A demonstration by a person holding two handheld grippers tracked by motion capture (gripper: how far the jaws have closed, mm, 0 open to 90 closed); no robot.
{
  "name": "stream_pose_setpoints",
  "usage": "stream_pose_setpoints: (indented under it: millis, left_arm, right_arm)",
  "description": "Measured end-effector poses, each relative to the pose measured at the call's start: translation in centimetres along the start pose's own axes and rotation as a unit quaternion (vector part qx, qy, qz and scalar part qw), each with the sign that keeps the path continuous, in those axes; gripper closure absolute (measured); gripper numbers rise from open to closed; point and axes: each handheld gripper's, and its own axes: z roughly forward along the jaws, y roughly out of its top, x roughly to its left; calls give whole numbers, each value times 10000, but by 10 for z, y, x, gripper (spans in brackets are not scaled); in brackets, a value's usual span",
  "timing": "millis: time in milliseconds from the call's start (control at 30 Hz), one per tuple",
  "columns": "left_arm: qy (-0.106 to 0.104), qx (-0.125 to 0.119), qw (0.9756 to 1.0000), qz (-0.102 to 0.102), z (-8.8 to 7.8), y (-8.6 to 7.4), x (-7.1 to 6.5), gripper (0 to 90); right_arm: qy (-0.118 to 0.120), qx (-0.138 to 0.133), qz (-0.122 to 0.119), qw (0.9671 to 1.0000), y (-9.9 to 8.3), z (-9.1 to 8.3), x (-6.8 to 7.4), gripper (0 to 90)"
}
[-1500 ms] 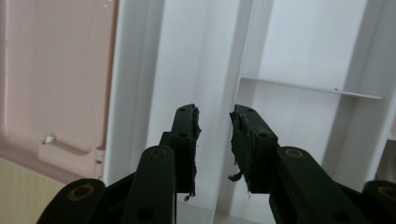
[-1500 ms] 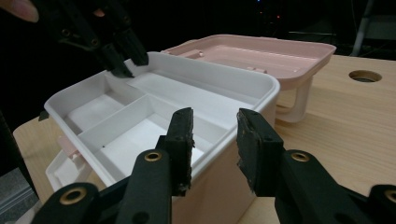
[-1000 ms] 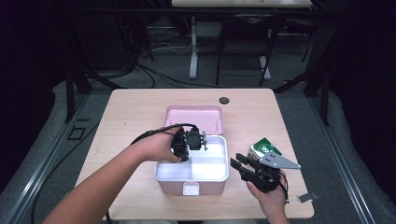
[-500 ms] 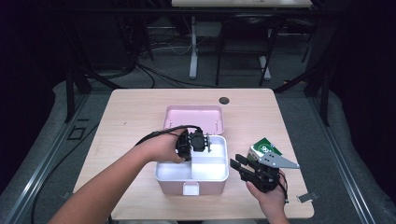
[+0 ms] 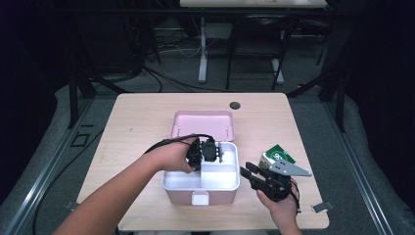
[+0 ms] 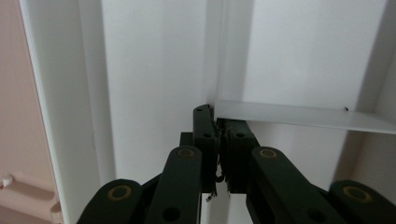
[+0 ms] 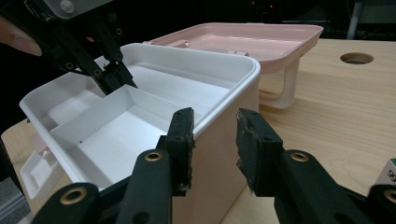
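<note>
White plastic divider pinched between shut jaws of left gripper, at tray middle. Judgement: lift tray straight, level. Right gripper half open, empty, beside pink box right wall; brace there.

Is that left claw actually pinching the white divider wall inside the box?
Touching. In the left gripper view, the left gripper has both jaws closed tight on the end of the white divider in the box, no gap showing.
</note>
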Motion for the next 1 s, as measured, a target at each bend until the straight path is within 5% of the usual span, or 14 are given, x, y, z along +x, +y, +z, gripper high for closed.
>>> stream_pose_setpoints:
  millis: [333,1000]
  left_arm:
    - [-111,-59,9999,46,-1,-1,3,875]
    - [175,-229,9995,-125,-26,-7,-1,892]
  right_arm:
    - [-31,-20,62,10000,-1,-3,-1,662]
    - [-85,-95,123,9998,0,-7,-6,645]
